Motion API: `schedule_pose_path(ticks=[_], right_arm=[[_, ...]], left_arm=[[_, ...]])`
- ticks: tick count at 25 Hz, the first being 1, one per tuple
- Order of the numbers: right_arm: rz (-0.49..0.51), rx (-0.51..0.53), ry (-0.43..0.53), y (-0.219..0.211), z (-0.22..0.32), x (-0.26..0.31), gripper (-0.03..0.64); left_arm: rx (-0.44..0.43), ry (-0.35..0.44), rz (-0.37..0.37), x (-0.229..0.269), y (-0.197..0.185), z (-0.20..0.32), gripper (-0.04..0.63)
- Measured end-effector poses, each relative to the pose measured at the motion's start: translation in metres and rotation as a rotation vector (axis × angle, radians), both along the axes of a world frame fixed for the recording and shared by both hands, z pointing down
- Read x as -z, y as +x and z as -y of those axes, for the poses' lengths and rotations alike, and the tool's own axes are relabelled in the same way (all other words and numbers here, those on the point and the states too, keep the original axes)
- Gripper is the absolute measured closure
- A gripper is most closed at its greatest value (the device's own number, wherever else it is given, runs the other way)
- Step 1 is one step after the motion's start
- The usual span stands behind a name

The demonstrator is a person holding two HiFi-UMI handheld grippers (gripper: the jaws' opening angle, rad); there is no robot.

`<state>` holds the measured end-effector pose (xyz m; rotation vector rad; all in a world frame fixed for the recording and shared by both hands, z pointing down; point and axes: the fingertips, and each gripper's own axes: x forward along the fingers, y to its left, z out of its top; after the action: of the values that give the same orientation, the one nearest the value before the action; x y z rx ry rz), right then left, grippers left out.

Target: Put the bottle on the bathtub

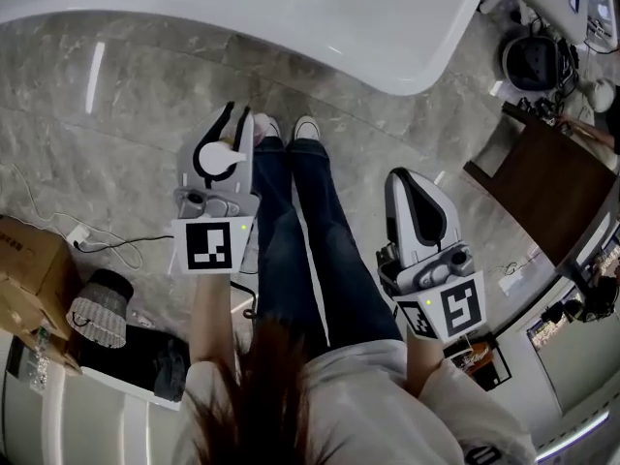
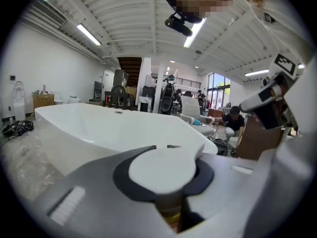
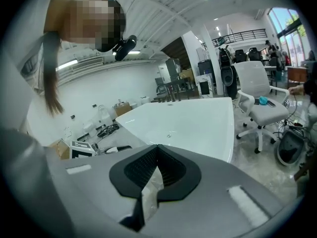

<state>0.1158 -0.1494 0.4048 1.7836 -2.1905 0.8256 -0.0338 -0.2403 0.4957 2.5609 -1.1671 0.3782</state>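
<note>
Presently the left gripper (image 1: 235,124) is clamped narrow on the white-capped bottle (image 1: 219,155), centre-left of the head view. The right gripper (image 1: 418,187) is closed on nothing. Advised: keep the bottle upright and seat it squarely on the bathtub (image 1: 291,37) rim at frame top, back from the curved edge. The floor (image 1: 145,95) between looks unobstructed.

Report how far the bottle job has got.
Done: the bottle is clamped in the left gripper. In hand: it is held short of the bathtub, over the floor. Left: set it on the bathtub and release. The right gripper is shut, empty.
</note>
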Motion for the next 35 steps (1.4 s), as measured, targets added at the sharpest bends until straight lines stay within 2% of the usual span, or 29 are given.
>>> schedule_pose_path(ticks=[8,16,23,28,35], right_arm=[[0.043,0.013,-0.048,-0.011,-0.006,-0.055,0.62],[0.055,-0.001,-0.093,-0.013,-0.019,-0.11,0.62],[0.042,-0.014,-0.109,-0.003,-0.025,-0.143,0.62],[0.027,-0.033,-0.115,0.006,-0.026,-0.156,0.62],[0.008,-0.053,-0.115,0.017,-0.022,-0.174,0.62]], left_arm=[[-0.033,-0.003,0.059,-0.09,0.009,0.005,0.48],[-0.035,-0.01,0.074,-0.183,0.018,0.008,0.48],[-0.06,-0.055,0.136,-0.28,0.032,0.004,0.48],[-0.126,-0.107,0.189,-0.345,0.049,-0.004,0.48],[-0.167,-0.133,0.223,-0.394,0.068,-0.008,0.479]])
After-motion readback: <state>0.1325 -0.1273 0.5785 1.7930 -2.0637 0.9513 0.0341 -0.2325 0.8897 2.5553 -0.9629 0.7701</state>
